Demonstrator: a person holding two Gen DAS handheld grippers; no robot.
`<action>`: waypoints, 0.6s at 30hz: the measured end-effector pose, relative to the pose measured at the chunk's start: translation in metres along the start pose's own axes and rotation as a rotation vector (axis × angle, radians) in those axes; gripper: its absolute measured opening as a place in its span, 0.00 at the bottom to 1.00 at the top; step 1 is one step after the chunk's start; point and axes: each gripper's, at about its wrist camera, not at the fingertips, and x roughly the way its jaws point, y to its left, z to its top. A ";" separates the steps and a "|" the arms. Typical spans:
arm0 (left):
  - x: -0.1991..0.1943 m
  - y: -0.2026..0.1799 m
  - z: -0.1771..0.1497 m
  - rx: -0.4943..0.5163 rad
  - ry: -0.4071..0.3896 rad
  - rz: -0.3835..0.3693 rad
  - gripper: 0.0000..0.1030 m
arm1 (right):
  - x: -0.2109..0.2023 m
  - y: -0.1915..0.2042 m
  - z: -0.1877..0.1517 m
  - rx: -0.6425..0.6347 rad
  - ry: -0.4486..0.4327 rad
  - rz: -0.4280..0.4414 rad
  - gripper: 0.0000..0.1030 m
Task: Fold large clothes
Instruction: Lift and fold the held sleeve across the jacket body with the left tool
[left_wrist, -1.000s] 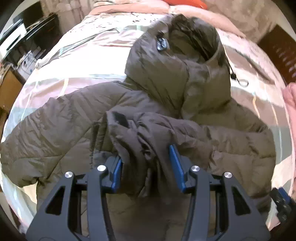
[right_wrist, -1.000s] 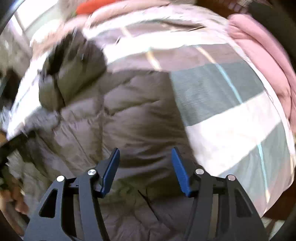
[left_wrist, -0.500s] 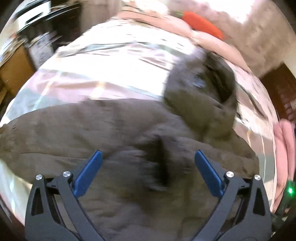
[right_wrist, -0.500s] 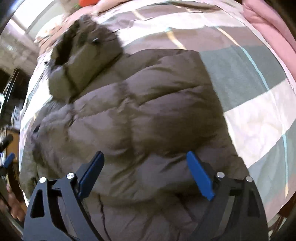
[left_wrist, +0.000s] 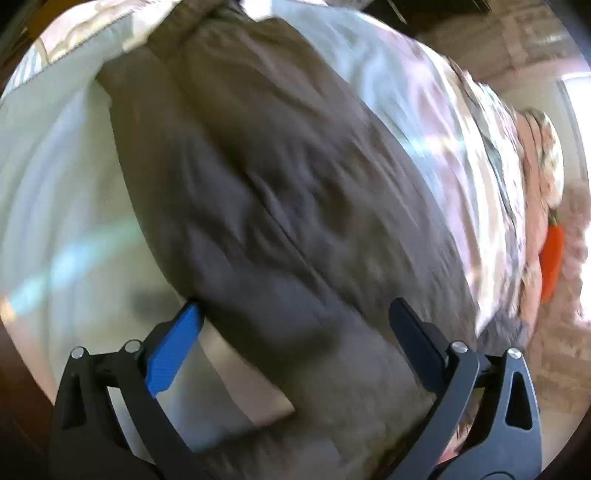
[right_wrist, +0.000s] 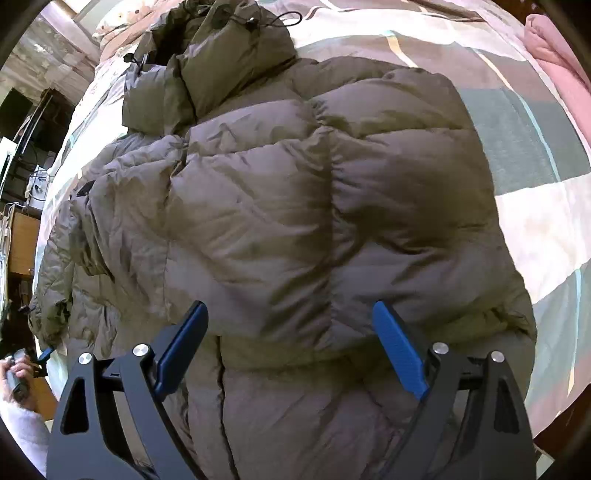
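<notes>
Both grippers empty, jaws just opened wide. Jacket (right_wrist: 295, 206) lies flat on bed (right_wrist: 546, 221), under right gripper (right_wrist: 290, 343). Left gripper (left_wrist: 295, 332) straddles the spread sleeve (left_wrist: 280, 192). Step: sleeve fold-in. Next: close on it, carry across body.

The jacket (right_wrist: 295, 206) is quilted, puffy cloth with a faint sheen. The bed cover (right_wrist: 535, 155) is smooth matt cloth. The right claw (right_wrist: 291, 347) has matt black plastic arms, ribbed blue pads (right_wrist: 397, 343) and shiny metal pins.
</notes>
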 end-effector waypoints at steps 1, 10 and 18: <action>0.004 0.006 0.007 -0.010 -0.002 -0.015 0.98 | 0.002 0.001 0.001 -0.005 0.003 -0.002 0.88; -0.015 0.006 0.025 0.009 -0.134 -0.156 0.09 | -0.002 0.015 -0.005 -0.071 -0.018 -0.015 0.88; -0.112 -0.134 -0.076 0.537 -0.312 -0.425 0.08 | -0.006 0.026 -0.006 -0.120 -0.049 -0.034 0.88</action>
